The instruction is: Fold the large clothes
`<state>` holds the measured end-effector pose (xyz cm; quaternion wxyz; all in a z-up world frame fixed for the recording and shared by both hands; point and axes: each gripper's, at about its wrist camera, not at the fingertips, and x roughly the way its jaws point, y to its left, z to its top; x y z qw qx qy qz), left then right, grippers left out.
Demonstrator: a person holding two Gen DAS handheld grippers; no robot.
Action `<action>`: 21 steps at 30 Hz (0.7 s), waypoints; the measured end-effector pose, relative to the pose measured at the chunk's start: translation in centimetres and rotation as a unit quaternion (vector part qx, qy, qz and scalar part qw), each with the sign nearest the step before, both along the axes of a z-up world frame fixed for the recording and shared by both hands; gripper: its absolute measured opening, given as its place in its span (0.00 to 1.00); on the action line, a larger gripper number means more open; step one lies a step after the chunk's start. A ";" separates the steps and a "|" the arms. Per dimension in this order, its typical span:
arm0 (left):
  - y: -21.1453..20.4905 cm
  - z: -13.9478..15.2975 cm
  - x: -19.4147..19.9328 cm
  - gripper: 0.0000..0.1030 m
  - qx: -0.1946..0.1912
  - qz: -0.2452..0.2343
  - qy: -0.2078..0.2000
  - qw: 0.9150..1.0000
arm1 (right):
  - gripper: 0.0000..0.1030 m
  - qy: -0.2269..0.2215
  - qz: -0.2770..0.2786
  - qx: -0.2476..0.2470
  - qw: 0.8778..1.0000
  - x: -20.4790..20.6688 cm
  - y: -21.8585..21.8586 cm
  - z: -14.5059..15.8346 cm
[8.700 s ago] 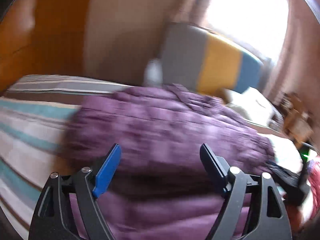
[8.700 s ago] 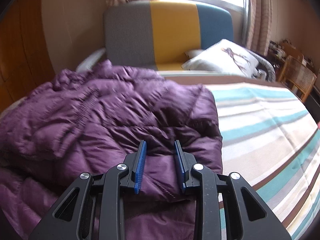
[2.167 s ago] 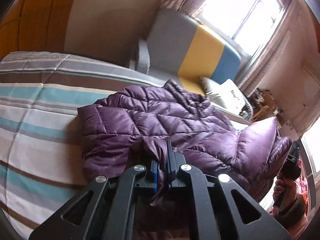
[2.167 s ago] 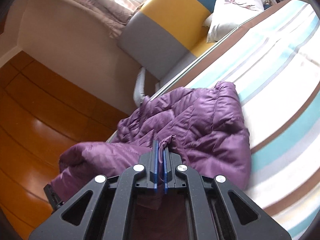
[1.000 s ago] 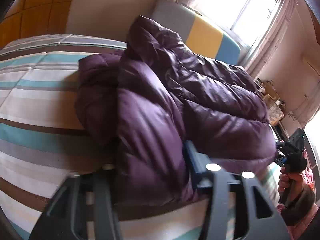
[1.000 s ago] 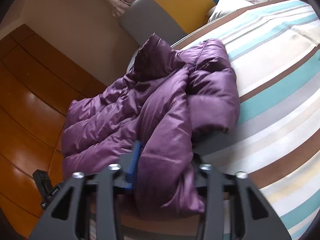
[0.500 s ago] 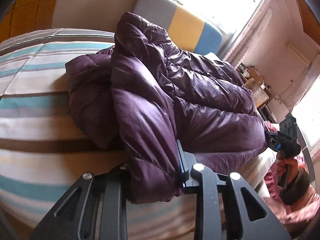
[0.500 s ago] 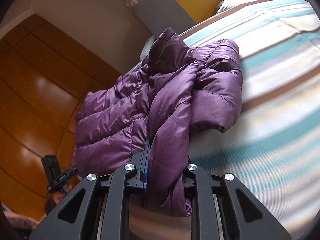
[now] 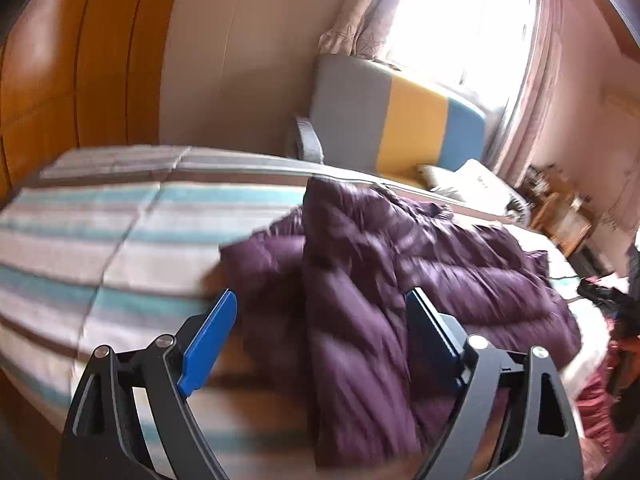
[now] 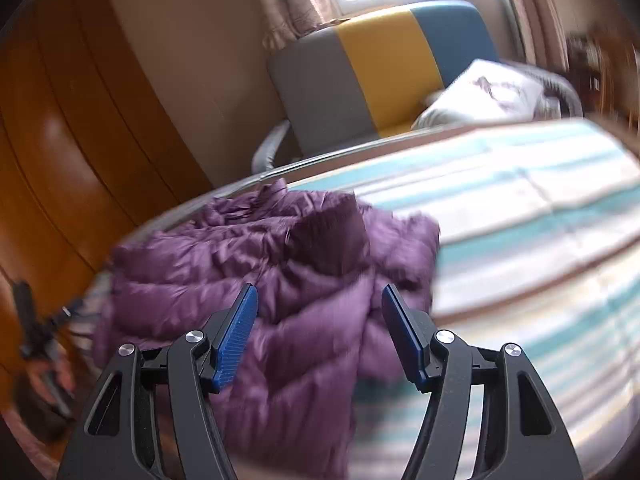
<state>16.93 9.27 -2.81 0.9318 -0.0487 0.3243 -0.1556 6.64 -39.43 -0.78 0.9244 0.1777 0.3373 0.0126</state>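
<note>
Our left gripper [image 9: 320, 320] and right gripper [image 10: 318, 316] both stand with jaws wide apart and empty, where half a second ago each was clamped on a fold of the purple down jacket [image 9: 400, 280]. We have let go: the coat now lies bundled on the striped bedspread [image 9: 100, 248] under its own weight, one panel laid over the rest, which we judge to mean a fold has just been set down and the next one, or a smoothing pass, is still to come. Both views are smeared by motion, so seams, sleeves and hem cannot be told apart, and the coat's near edge is cut off behind our gripper frames. Beyond the bed, the grey, yellow and blue headboard [image 10: 384, 64] and a white pillow [image 10: 488, 92] sit under a blown-out window.
</note>
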 end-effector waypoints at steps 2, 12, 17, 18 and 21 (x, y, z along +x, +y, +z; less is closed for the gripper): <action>-1.7 0.0 2.2 0.87 0.027 0.004 0.004 1.000 | 0.62 0.021 0.006 -0.042 0.999 2.5 1.4 0.1; -6.3 -4.2 6.2 0.24 0.033 -0.017 0.105 0.994 | 0.11 0.108 0.048 -0.169 0.979 7.5 5.7 -4.5; -5.1 -1.3 4.3 0.07 0.006 -0.015 0.077 0.997 | 0.05 0.059 0.028 -0.163 0.984 5.9 5.3 -0.3; -4.8 -0.4 4.2 0.07 -0.004 -0.013 0.069 0.998 | 0.05 0.051 0.025 -0.162 0.985 5.9 5.2 0.5; -4.5 1.2 5.1 0.07 -0.018 -0.008 0.057 0.998 | 0.05 0.031 0.020 -0.147 0.988 7.0 4.5 2.7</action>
